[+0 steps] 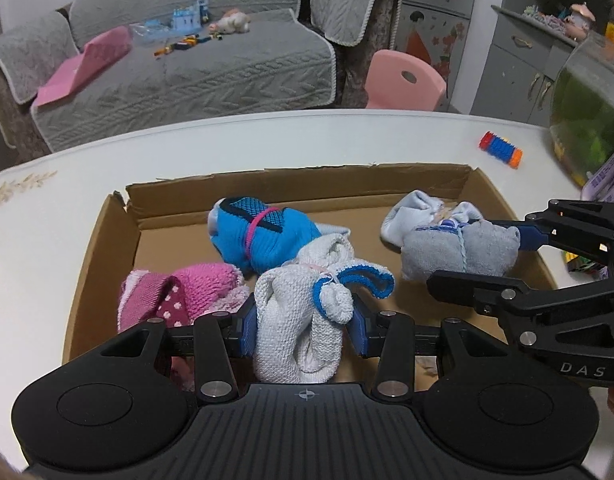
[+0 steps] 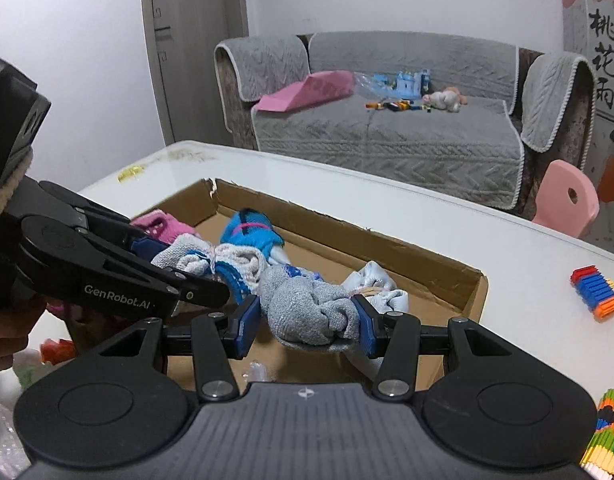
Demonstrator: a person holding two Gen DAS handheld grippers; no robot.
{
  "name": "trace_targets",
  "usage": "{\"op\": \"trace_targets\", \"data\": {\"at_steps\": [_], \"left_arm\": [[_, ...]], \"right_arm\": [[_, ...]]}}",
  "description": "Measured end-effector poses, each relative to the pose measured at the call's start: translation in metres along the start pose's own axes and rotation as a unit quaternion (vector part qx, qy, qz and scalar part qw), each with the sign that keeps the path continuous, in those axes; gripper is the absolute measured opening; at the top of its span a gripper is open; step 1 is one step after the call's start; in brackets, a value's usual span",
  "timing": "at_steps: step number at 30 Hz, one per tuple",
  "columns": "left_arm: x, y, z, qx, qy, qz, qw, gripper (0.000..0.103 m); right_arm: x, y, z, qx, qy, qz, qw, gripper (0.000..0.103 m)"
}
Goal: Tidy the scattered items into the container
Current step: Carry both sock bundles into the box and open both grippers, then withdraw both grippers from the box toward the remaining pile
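The cardboard box (image 1: 107,248) sits on the white table (image 1: 267,140), its far wall torn and low, with bare floor along the far side. The left gripper (image 1: 303,326) pinches a white sock bundle (image 1: 295,320) over the near edge; the right gripper (image 2: 309,326), partly closed, clamps a grey sock bundle (image 2: 307,308) over the box's right half. Blue (image 1: 259,236) and pink (image 1: 195,288) bundles lie inside at left.
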State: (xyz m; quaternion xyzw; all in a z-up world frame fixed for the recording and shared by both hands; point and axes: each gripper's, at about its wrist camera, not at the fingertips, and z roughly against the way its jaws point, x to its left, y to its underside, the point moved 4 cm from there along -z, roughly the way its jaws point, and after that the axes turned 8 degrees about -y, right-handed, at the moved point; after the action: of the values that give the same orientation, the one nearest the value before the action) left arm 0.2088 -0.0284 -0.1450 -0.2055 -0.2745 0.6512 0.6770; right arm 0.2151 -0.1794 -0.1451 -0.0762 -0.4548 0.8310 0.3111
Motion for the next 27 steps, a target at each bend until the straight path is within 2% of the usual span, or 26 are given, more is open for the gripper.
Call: {"op": "trace_targets", "data": {"at_steps": [15, 16, 20, 23, 27], "left_arm": [[-0.001, 0.006, -0.014, 0.015, -0.010, -0.009, 0.9998, 0.055], [-0.001, 0.006, -0.015, 0.015, -0.012, -0.009, 0.9998, 0.057], [-0.001, 0.008, -0.013, 0.013, -0.022, -0.014, 0.9996, 0.080], [0.001, 0.010, -0.008, 0.008, -0.021, -0.010, 0.9997, 0.086], [0.002, 0.013, 0.001, 0.007, -0.013, -0.010, 0.9998, 0.087]], "right_arm": [[0.013, -0.002, -0.014, 0.024, 0.016, 0.040, 0.999, 0.046], [0.014, -0.002, -0.015, 0.025, 0.017, 0.044, 0.999, 0.045], [0.012, -0.002, -0.010, 0.020, 0.019, 0.043, 0.999, 0.045], [0.010, -0.002, -0.004, 0.012, 0.017, 0.033, 0.999, 0.045], [0.009, -0.003, 0.001, 0.004, 0.019, 0.028, 0.999, 0.048]]}}
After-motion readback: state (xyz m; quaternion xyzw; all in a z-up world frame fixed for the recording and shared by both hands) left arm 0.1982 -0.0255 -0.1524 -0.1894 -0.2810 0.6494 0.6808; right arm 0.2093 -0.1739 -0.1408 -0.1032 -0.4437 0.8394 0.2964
